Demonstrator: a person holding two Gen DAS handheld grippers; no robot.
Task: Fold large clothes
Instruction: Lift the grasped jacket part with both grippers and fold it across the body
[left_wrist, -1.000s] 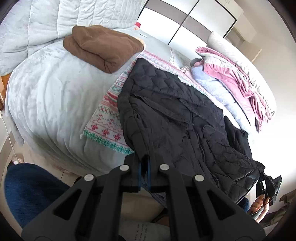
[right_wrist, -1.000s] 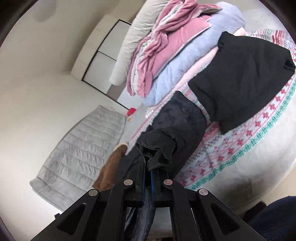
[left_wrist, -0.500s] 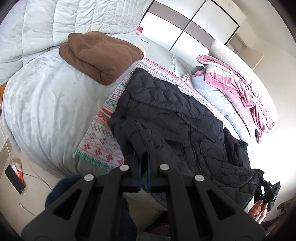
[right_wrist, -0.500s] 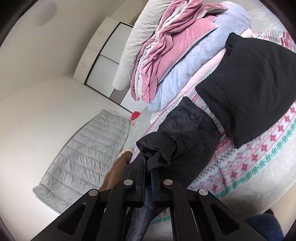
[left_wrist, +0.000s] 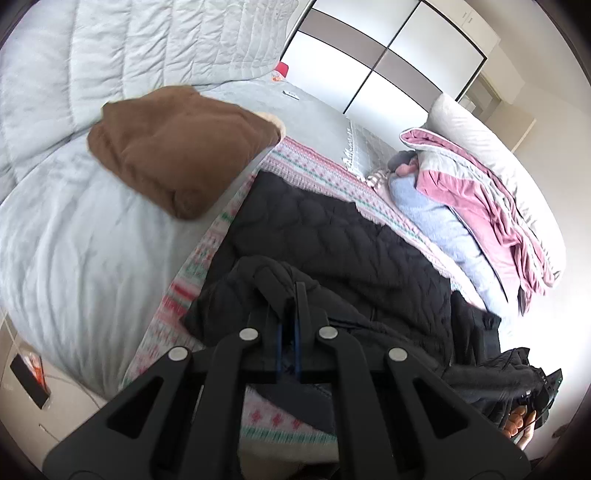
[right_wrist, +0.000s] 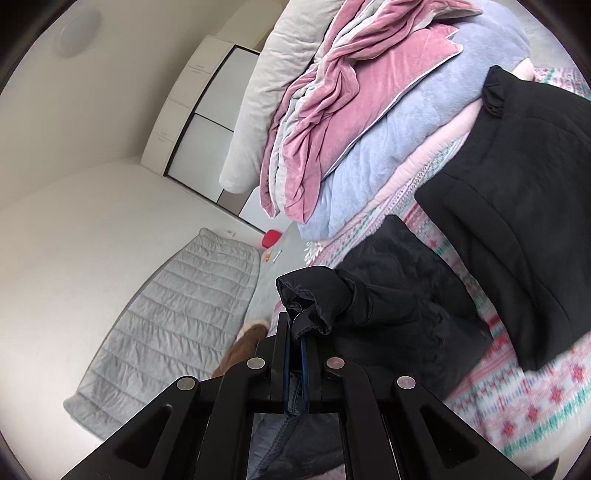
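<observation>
Black quilted jacket (left_wrist: 332, 236) spread across the patterned blanket (left_wrist: 207, 258) on the bed, near hem gathered and raised at the bed's edge. Left gripper (left_wrist: 289, 295) pinching a bunched fold of the jacket's near edge, jaws pressed together on the fabric; right gripper (right_wrist: 295, 328) likewise clamped on a crumpled corner or cuff of the same jacket, lining hanging down between the jaws. Long axis of the jacket running from the bed's near edge away toward the far side, in line with the white wardrobe (left_wrist: 373, 51); far end flat on the blanket, near end lifted. Which end carries the collar: not discernible. Folded brown garment (left_wrist: 177, 147) just left of the jacket, touching the blanket's edge; heap of pink and lilac bedding (left_wrist: 461, 218) right of the jacket, against a long grey pillow (left_wrist: 491, 147). A second dark garment (right_wrist: 517, 221) on the blanket to the right of the jacket, resting against that heap. Step in hand, by appearance: carrying the near hem over the jacket's body for a first fold. Best done with both grips level and moving together, fabric held taut between them to keep the edge straight, hem laid square on the far half, clear of the brown garment and the bedding heap, and released only once the padding lies flat.
</observation>
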